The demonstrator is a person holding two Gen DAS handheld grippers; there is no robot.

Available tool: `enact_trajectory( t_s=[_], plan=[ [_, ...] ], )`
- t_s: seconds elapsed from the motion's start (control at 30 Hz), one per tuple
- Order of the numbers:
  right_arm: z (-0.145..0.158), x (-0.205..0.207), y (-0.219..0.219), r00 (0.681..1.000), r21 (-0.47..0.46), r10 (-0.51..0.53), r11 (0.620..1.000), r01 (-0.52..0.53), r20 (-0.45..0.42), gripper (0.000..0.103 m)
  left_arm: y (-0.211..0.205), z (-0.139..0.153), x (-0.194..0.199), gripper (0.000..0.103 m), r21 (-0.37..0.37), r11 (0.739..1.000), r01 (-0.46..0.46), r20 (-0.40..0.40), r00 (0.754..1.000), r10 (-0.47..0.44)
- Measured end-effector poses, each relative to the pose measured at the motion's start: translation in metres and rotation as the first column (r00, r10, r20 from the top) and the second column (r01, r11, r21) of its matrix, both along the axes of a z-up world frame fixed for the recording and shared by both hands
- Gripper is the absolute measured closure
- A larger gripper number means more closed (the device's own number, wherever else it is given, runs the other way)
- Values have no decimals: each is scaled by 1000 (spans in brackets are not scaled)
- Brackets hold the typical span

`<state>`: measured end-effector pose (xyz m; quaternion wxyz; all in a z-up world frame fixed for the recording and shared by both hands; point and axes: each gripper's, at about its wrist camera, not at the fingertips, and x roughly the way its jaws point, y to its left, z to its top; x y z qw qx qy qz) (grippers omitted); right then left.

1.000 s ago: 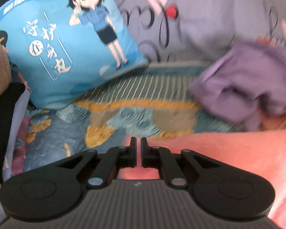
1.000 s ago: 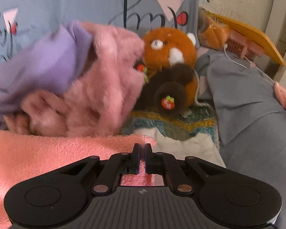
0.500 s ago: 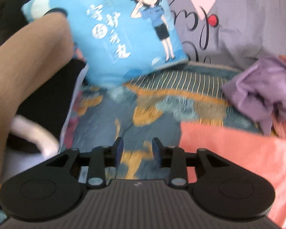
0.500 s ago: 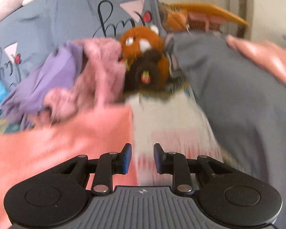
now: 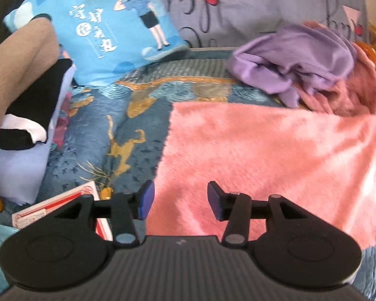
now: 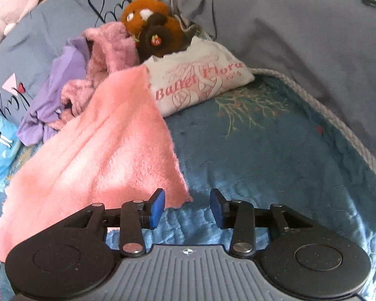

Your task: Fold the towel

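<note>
The pink towel lies flat on the blue bedspread. The left gripper is wide open and holds nothing. It sits over the near left part of the towel. The right gripper is wide open too, with nothing in it. The towel's near corner pokes in between its fingers. Behind the towel sits a pile of purple cloth and fuzzy pink cloth. A blue pillow leans at the back left. A brown plush toy sits by a white bag
</note>
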<state>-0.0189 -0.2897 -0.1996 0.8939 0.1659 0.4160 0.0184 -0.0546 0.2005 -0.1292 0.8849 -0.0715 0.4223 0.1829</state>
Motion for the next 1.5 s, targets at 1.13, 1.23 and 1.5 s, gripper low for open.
enact_trajectory(
  t_s=[1.13, 1.23, 1.5],
  plan=[
    [48, -2, -17, 993, 317, 88, 942, -108, 77, 101, -419, -47, 19, 64, 340, 417, 843, 1, 443, -896],
    [47, -3, -14, 993, 322, 95, 940, -111, 66, 101, -423, -53, 27, 92, 320, 462, 827, 5, 486, -874],
    [58, 2, -12, 991, 211, 110, 970, -124, 75, 90, -404, -43, 37, 101, 240, 553, 798, 107, 544, -832]
  ],
)
